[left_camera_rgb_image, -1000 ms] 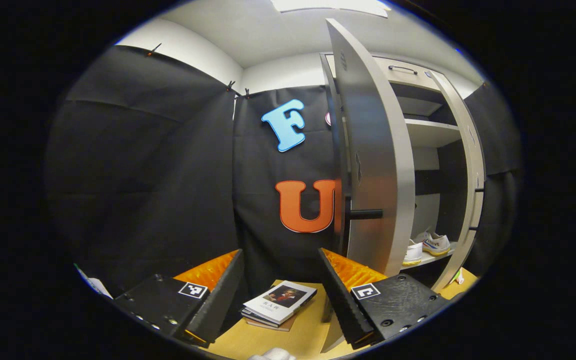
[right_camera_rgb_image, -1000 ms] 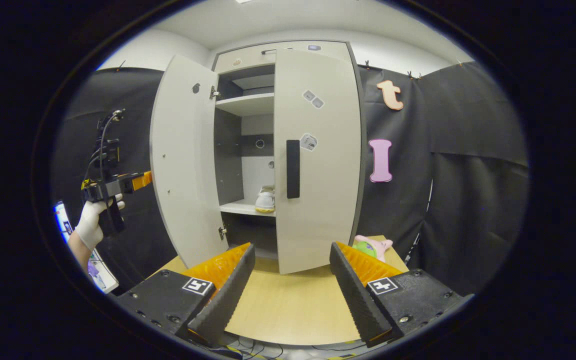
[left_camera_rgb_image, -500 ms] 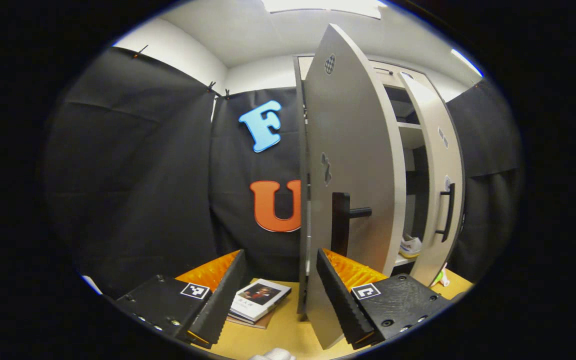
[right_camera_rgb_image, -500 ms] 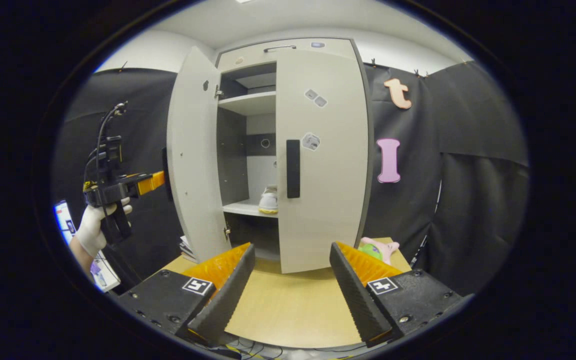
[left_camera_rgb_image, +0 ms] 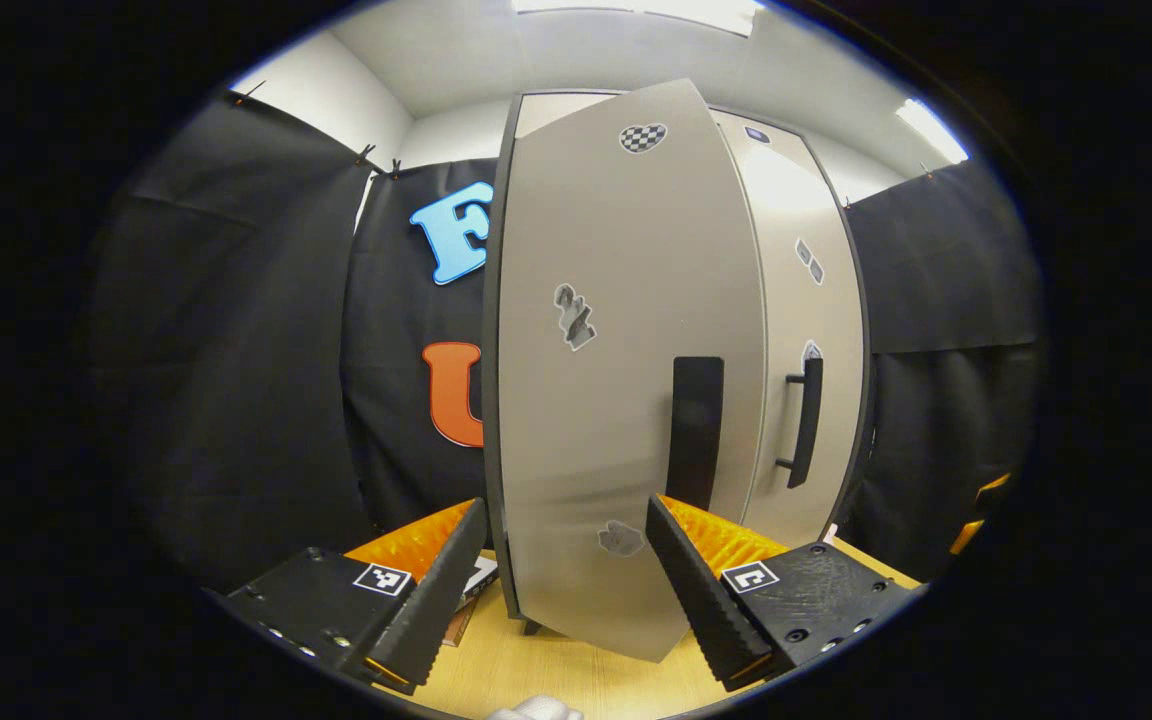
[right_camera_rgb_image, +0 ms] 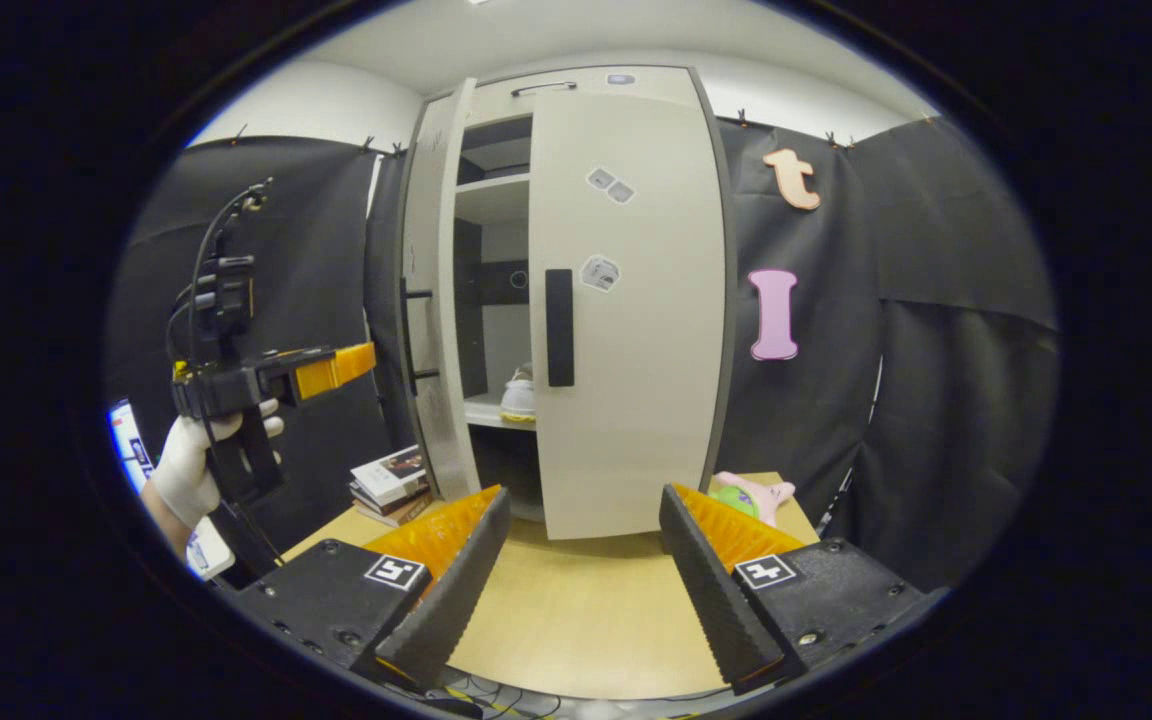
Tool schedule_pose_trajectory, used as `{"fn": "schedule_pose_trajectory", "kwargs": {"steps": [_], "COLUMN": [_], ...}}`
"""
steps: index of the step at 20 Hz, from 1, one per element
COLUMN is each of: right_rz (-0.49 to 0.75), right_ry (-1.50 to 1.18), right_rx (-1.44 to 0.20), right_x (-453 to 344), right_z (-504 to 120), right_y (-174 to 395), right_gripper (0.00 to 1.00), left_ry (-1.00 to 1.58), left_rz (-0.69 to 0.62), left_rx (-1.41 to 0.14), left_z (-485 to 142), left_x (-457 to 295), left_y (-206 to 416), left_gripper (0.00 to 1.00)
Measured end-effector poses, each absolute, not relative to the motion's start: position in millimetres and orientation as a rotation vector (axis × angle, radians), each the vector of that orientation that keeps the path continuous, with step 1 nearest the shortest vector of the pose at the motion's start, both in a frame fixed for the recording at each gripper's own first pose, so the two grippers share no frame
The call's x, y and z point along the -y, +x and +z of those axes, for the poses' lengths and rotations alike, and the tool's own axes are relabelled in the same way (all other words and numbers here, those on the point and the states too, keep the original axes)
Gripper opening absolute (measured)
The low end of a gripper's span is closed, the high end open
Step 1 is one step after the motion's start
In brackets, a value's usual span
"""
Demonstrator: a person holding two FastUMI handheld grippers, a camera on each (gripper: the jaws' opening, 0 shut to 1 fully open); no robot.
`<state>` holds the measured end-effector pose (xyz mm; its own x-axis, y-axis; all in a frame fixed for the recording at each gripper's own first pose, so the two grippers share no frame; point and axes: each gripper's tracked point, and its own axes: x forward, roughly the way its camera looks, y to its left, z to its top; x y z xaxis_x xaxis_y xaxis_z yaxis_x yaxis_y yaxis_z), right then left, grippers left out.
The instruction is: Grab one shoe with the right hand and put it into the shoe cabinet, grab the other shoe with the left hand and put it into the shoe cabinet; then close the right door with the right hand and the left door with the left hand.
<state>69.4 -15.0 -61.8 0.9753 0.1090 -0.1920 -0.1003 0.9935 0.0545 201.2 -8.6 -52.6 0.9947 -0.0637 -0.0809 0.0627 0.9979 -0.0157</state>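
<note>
The grey shoe cabinet's right door (right_camera_rgb_image: 636, 300) is shut, its black handle (right_camera_rgb_image: 559, 327) facing me. The left door (right_camera_rgb_image: 431, 320) stands ajar, leaving a narrow gap. Through the gap a white shoe (right_camera_rgb_image: 519, 400) sits on the lower shelf. In the left gripper view the left door (left_camera_rgb_image: 616, 380) faces me close up, with its handle (left_camera_rgb_image: 696, 430) just above my right finger. My left gripper (left_camera_rgb_image: 566, 600) is open and holds nothing; a gloved hand (right_camera_rgb_image: 181, 470) carries it beside the left door. My right gripper (right_camera_rgb_image: 576, 570) is open over the table, back from the cabinet.
A light wooden table (right_camera_rgb_image: 576, 620) carries the cabinet. A stack of books (right_camera_rgb_image: 391, 480) lies left of the cabinet's foot. A pink and green plush toy (right_camera_rgb_image: 751, 495) lies at its right. Black cloth walls close in on both sides.
The left door has swung from wide open to nearly shut, and my left gripper has come round in front of it. The right gripper has hardly moved.
</note>
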Motion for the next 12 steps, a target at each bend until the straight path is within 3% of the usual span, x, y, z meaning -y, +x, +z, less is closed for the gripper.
{"fn": "schedule_pose_trajectory", "kwargs": {"steps": [3,12], "right_rz": [0.092,0.071], "right_ry": [0.053,0.052], "right_rx": [-0.187,-0.137], "right_x": [18.9,13.1], "right_z": [-58.1,-44.3], "right_y": [69.6,65.0], "right_gripper": [0.98,0.96], "left_ry": [-0.025,-0.064], "left_rz": [-0.076,-0.101], "left_rx": [-0.103,-0.11], "left_z": [-58.6,-56.3], "left_x": [20.6,29.3], "left_y": [180.7,112.3], "left_gripper": [1.0,0.97]}}
